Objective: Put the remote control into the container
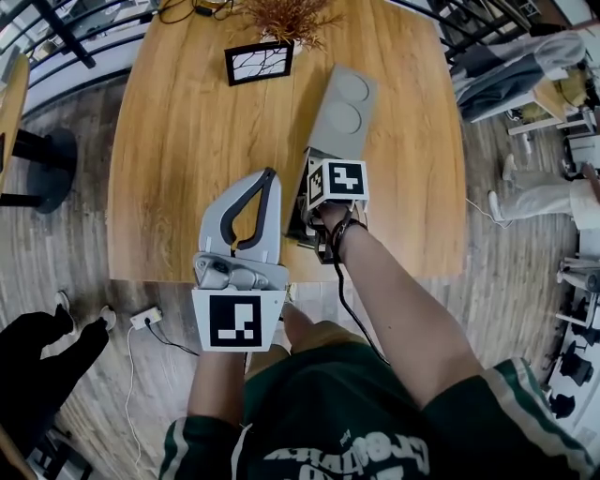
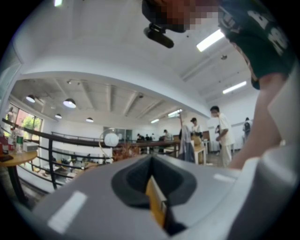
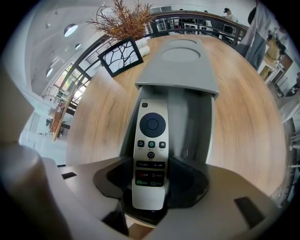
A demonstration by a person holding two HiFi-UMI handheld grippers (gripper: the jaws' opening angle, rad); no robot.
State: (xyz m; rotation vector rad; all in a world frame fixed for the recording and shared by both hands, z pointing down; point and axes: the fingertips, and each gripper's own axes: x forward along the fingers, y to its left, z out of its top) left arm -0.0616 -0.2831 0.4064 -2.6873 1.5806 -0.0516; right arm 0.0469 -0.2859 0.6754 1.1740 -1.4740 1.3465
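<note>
A slim white remote control (image 3: 150, 154) with a round black pad and coloured buttons points away from me. My right gripper (image 3: 150, 180) is shut on its near end. The remote's far end reaches over the open near part of a long grey container (image 3: 194, 126), whose lid (image 3: 180, 65) with two round dents is slid back. In the head view the container (image 1: 339, 111) lies on the wooden table (image 1: 187, 141), and the right gripper's marker cube (image 1: 337, 179) is at its near end. My left gripper (image 1: 268, 176) hovers at the table's near edge, tilted up, shut and empty.
A black-framed picture (image 1: 259, 62) and a dried plant (image 1: 286, 17) stand at the table's far side, beyond the container. A white power strip with cable (image 1: 145, 319) lies on the wooden floor at the left. Chairs and people are off to the right.
</note>
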